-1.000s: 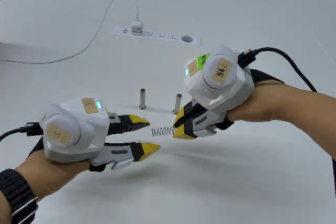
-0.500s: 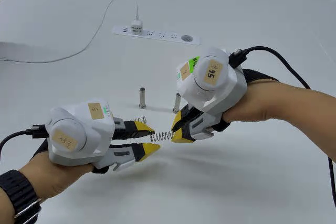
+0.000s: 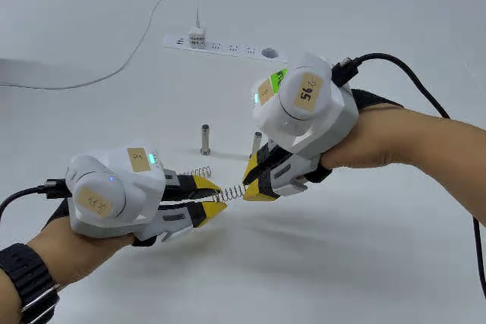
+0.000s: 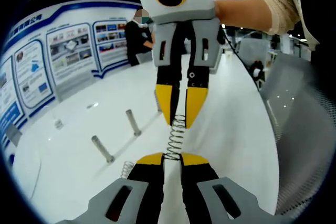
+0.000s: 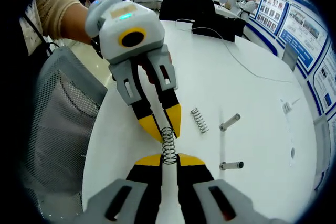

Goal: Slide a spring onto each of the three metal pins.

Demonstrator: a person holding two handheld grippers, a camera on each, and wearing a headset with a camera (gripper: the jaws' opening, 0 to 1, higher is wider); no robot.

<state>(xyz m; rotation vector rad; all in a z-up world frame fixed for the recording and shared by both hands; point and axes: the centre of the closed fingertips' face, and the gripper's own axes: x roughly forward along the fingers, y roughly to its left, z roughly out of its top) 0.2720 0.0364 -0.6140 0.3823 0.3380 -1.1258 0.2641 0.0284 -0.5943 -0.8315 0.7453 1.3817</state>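
- head view: your right gripper [image 3: 254, 184] pinches one end of the spring [image 3: 231, 193]. the spring hangs in the air, long axis level, other end at your left gripper [image 3: 209, 197]. the near pin [image 3: 257, 142] stands upright just behind the right gripper, so that hand is closer.
- left gripper view: own jaws sit close around the spring's end; can't tell if they bite.
- right gripper view: own jaws clamped on the spring. a spare spring [image 5: 198, 120] lies flat beside the pins. likely need: tip the spring upright.

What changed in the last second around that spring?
The left claw moved toward the right claw and closed on the free end of the spring. The right claw kept its grip; two upright pins and the loose spring stayed put.
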